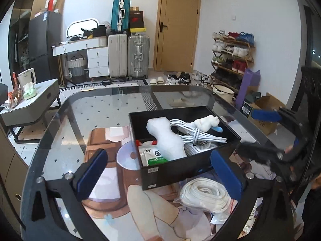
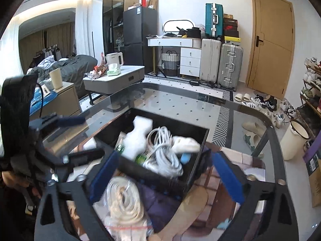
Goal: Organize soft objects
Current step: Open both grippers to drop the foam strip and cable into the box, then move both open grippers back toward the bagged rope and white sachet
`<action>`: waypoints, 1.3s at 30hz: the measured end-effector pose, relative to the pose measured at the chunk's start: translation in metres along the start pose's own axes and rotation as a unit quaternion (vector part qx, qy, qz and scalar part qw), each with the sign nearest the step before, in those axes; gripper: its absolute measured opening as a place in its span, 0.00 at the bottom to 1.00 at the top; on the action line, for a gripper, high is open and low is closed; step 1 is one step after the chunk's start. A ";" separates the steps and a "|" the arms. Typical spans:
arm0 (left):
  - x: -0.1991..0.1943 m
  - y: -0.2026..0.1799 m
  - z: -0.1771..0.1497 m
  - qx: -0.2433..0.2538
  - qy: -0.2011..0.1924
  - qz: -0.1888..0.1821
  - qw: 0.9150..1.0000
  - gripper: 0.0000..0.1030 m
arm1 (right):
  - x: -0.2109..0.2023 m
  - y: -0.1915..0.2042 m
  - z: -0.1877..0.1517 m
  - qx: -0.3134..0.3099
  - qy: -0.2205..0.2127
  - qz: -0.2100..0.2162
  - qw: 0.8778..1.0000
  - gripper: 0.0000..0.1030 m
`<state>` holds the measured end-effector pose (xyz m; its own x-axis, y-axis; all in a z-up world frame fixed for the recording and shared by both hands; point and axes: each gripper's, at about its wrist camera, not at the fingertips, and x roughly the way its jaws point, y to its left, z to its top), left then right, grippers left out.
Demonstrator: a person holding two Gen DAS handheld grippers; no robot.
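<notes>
A black box (image 1: pixel 180 169) sits on the glass table (image 1: pixel 90 108). It holds a white foam piece (image 1: pixel 166 134), a coiled white cable (image 1: pixel 198 135), a rolled white cloth (image 1: pixel 206 121) and a medicine packet (image 1: pixel 152 154). A bagged white coiled strap (image 1: pixel 204 194) lies on the table in front of the box. My left gripper (image 1: pixel 158 172) is open and empty, its fingers astride the box's near wall. My right gripper (image 2: pixel 166 176) is open and empty above the bagged strap (image 2: pixel 124 198), by the box (image 2: pixel 160 174). The right gripper also shows in the left wrist view (image 1: pixel 266 132).
A printed mat (image 1: pixel 112 180) lies under the glass. A side table (image 1: pixel 38 100) with a kettle and wipes stands to the left. Suitcases (image 1: pixel 128 56), a door, a shoe rack (image 1: pixel 232 56) and a cardboard box (image 1: pixel 262 110) stand beyond the table.
</notes>
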<state>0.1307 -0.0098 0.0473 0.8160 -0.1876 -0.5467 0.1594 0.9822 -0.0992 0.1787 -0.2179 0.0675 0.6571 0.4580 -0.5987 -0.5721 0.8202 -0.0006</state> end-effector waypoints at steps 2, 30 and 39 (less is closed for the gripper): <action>-0.006 0.003 -0.004 -0.006 -0.001 -0.002 1.000 1.00 | -0.008 0.005 -0.008 -0.004 -0.002 0.000 1.000 0.99; -0.031 -0.001 -0.066 -0.011 0.029 0.003 1.000 1.00 | -0.025 0.028 -0.098 0.039 0.099 0.009 0.994 1.00; -0.030 -0.009 -0.073 0.001 0.031 -0.004 1.000 1.00 | -0.016 0.032 -0.106 0.041 0.115 0.023 0.992 1.00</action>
<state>0.0646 -0.0128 0.0040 0.7790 -0.1954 -0.5959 0.1676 0.9805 -0.1024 0.0975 -0.2352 -0.0080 0.4967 0.4121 -0.7639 -0.5499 0.8303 0.0904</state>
